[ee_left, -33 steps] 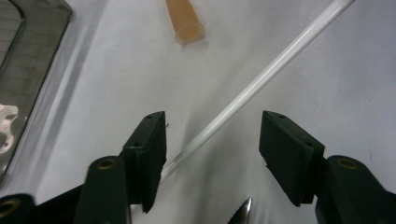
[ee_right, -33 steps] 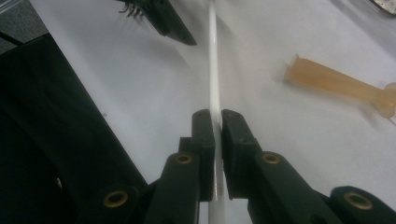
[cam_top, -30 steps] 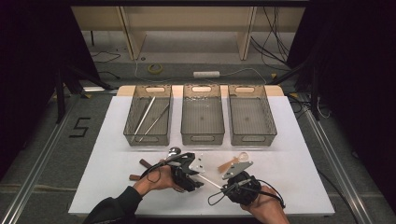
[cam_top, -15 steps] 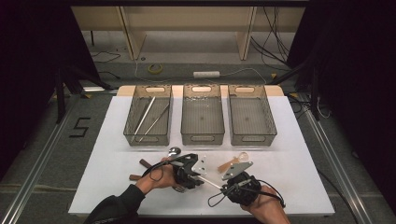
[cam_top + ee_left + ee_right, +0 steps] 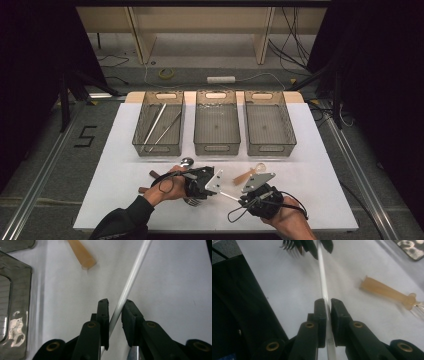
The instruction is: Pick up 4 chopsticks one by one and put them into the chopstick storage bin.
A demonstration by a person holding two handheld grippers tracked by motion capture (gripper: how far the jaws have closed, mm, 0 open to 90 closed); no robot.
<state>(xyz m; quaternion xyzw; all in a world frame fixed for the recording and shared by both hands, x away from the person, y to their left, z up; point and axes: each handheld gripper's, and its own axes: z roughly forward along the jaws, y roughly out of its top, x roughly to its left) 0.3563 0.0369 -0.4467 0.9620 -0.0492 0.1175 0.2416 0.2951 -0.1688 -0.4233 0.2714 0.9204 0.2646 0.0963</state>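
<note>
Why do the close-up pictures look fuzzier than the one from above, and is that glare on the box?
High view: table brightly lit, surroundings dark, fairly sharp. Left gripper view: jaws and white stick crisp, bright glare on the bin. Right gripper view: the amber spoon and the fork are soft, out of focus.

Open white table (image 5: 320, 165) is left to the right of the hands. The way forward is barred by three bins (image 5: 216, 129); an orange-handled utensil (image 5: 248, 174) and a spoon (image 5: 187, 162) lie close by.

White stick (image 5: 130, 281), amber-handled utensil (image 5: 384, 292), black tool jaws, white table (image 5: 320, 165).
</note>
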